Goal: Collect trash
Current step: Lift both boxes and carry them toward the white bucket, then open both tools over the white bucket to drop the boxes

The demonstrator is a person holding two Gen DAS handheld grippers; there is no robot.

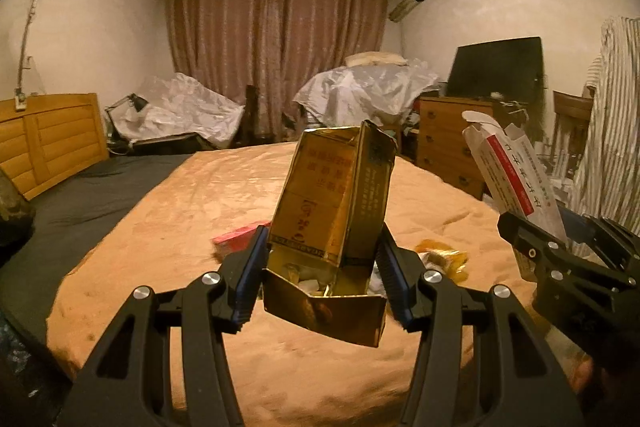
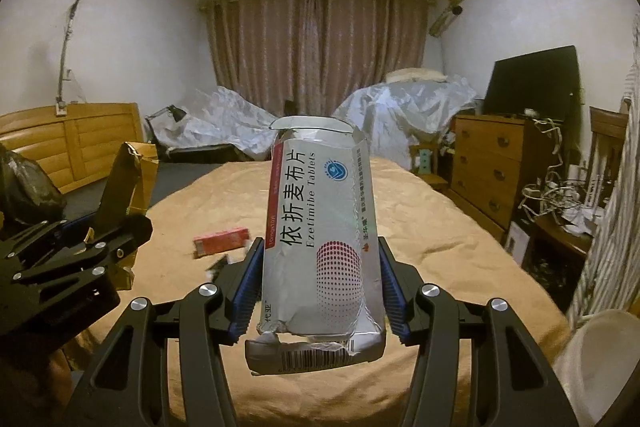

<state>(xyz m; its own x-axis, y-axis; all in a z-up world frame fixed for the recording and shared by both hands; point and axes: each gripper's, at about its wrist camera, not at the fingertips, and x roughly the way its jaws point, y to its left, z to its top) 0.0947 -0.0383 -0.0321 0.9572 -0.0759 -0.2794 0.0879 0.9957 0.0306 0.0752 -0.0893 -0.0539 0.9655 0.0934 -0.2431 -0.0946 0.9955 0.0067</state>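
Observation:
My left gripper (image 1: 322, 251) is shut on a gold carton (image 1: 332, 203), held upright above the bed with its bottom flap hanging open. My right gripper (image 2: 320, 259) is shut on a silver-white tablet box (image 2: 322, 227), also upright above the bed. Each gripper shows in the other's view: the right one (image 1: 560, 251) with its tablet box (image 1: 516, 179) at the right, the left one (image 2: 96, 239) with the gold carton (image 2: 128, 187) at the left. A small red box (image 2: 220, 241) lies on the bed; it also shows in the left wrist view (image 1: 236, 239). A yellow wrapper (image 1: 444, 255) lies right of the carton.
The bed has an orange-tan blanket (image 1: 192, 211) and a wooden headboard (image 1: 52, 135) at the left. A wooden dresser (image 2: 488, 163) with a dark screen (image 2: 532, 83) stands at the right. A white bin rim (image 2: 600, 359) shows at lower right. A dark bag (image 2: 24, 187) sits at the left.

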